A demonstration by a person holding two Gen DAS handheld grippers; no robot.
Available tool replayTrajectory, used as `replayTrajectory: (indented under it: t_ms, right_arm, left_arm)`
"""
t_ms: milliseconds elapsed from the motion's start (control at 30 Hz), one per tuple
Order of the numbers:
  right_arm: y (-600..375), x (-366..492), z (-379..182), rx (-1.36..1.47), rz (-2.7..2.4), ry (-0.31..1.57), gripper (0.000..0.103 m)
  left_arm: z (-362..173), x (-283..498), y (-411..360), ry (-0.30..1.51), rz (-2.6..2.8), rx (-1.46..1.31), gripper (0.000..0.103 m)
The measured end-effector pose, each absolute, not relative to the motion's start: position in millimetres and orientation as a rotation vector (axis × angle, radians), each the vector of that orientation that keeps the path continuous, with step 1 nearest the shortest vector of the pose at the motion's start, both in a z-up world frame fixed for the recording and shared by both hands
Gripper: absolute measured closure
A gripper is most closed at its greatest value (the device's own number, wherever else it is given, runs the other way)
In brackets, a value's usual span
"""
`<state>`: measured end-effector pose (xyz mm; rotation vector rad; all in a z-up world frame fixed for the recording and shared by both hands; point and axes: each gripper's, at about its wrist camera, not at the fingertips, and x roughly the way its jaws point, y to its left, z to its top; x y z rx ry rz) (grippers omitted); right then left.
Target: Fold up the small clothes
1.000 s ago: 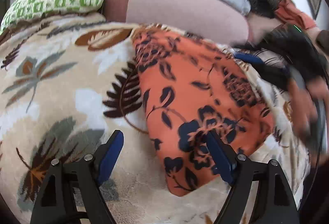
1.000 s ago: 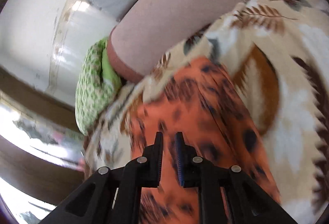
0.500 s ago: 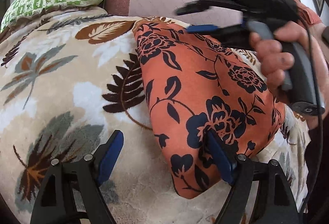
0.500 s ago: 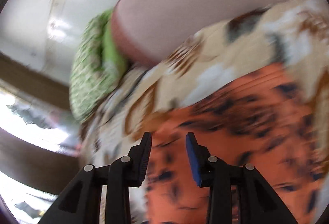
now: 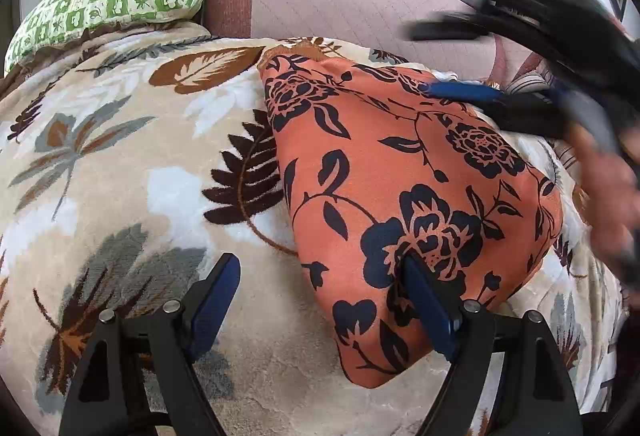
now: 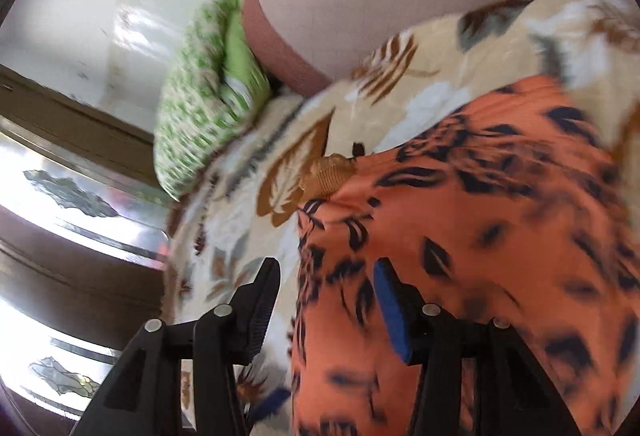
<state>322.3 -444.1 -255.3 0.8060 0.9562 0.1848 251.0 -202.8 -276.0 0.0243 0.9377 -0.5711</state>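
Orange floral garment [image 5: 404, 187], folded, is laid on the leaf-print blanket [image 5: 120, 163]. Left gripper [image 5: 320, 296] is held wide, one pad resting on its near corner. Right gripper [image 6: 326, 288], jaws just opened and gripping nothing, is positioned over its far edge.

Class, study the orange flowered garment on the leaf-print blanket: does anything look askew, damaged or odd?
Nothing looks damaged. The orange garment lies folded on the blanket, though it sits at a slant and its near end tapers to a rounded point rather than a square edge.

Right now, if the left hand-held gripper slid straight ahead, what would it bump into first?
Probably the orange flowered cloth: the left hand-held gripper points down at its near edge, lying on the leaf-patterned blanket. Depth is hard to judge.
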Motion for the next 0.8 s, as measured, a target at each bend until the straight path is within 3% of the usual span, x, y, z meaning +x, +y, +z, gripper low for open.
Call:
replayTrajectory:
  t_ms: [233, 300, 467, 600, 800]
  right_arm:
    - [-479.8, 223.4, -282.9, 0.836, -0.005, 0.922, 0.045]
    - [-484.9, 209.2, -294.7, 0.883, 0.024, 0.828, 0.045]
    - [-483.3, 216.3, -289.0, 0.834, 0.002, 0.865, 0.045]
    - [-486.3, 211.4, -289.9, 0.861, 0.008, 0.861, 0.045]
    - [-496.7, 191.1, -266.3, 0.935, 0.014, 0.765, 0.045]
  left_arm:
    - [-280.0, 250.3, -206.0, 0.936, -0.56, 0.04, 0.014]
    - [-281.4, 250.4, -207.4, 0.938, -0.565, 0.041, 0.013]
    - [-284.8, 254.5, -210.5, 0.973, -0.558, 0.044, 0.005]
    - [-273.0, 259.2, -207.9, 0.999, -0.604, -0.014, 0.005]
    - [-248.0, 267.4, -191.9, 0.851, -0.487, -0.026, 0.005]
